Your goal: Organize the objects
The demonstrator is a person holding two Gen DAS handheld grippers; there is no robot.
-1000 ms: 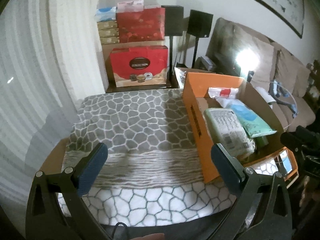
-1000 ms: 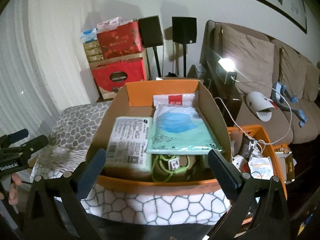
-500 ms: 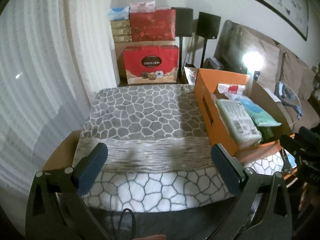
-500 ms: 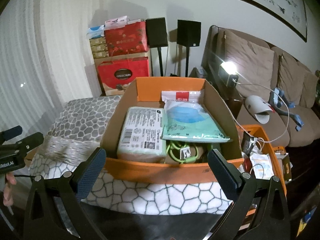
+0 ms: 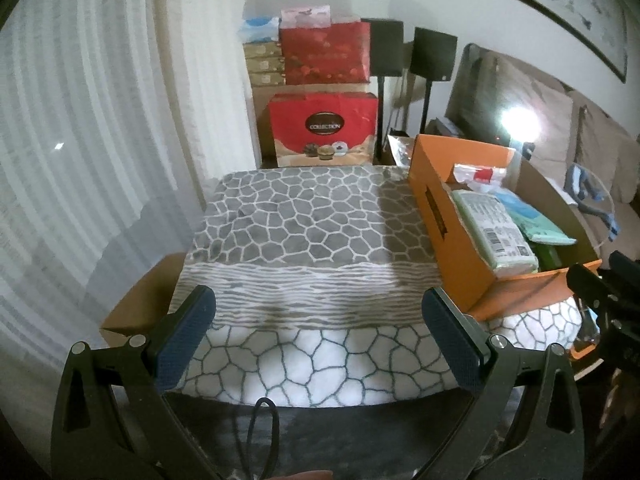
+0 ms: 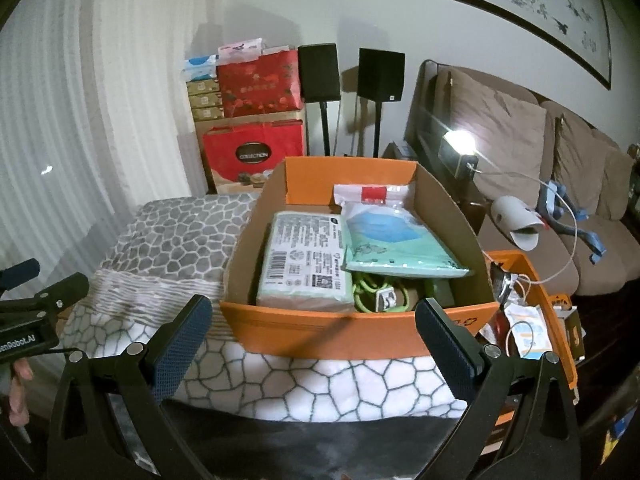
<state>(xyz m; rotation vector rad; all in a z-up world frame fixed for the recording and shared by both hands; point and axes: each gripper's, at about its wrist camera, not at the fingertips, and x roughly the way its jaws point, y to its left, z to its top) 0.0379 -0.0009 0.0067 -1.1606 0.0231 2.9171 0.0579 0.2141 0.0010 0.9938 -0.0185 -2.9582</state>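
Beside the orange box point(image 5: 448, 240), bare blanket point(image 5: 304, 240) before parted left tongs point(image 5: 316, 334)

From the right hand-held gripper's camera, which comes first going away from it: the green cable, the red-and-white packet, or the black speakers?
1. Green cable, at the orange box's near end.
2. Red-and-white packet, at the box's far end.
3. Black speakers, against the back wall.

Left claw point(image 5: 319, 320) agape, empty; right claw point(image 6: 314, 330) likewise.

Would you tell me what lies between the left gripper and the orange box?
Only bare patterned blanket: in the left wrist view nothing sits between the left gripper and the orange box.
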